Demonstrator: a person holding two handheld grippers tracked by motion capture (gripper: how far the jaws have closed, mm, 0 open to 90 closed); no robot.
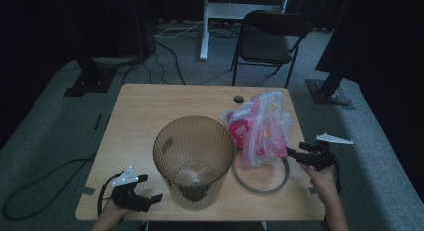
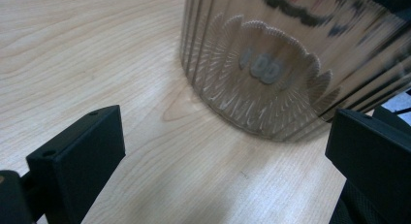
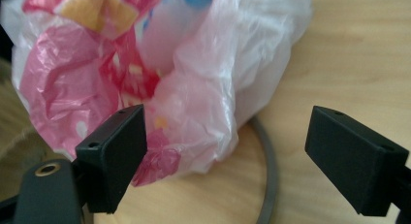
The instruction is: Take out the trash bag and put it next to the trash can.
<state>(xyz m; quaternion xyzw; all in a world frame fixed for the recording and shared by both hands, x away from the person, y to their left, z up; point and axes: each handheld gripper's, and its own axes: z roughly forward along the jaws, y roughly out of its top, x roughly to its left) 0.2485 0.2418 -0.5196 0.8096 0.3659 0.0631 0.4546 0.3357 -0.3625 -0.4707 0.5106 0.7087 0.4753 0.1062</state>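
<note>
A ribbed, translucent brown bin (image 1: 194,160) stands upright near the table's front middle; its base (image 2: 261,69) fills the top right of the left gripper view. To its right lies a crumpled white and pink plastic bag (image 1: 260,128) (image 3: 160,73), partly over a thin grey ring (image 1: 261,176) (image 3: 269,185) flat on the table. My left gripper (image 1: 148,190) (image 2: 223,156) rests open at the front left corner, jaws facing the bin's base. Just right of the bag, my right gripper (image 1: 295,155) (image 3: 225,146) is open, with its jaws facing the bag and nothing between them.
The wooden table (image 1: 145,116) has a cable hole (image 1: 238,98) at its far edge. A black folding chair (image 1: 267,41) and a white desk leg (image 1: 204,26) stand beyond the table. Cables trail over the grey floor at left (image 1: 45,178).
</note>
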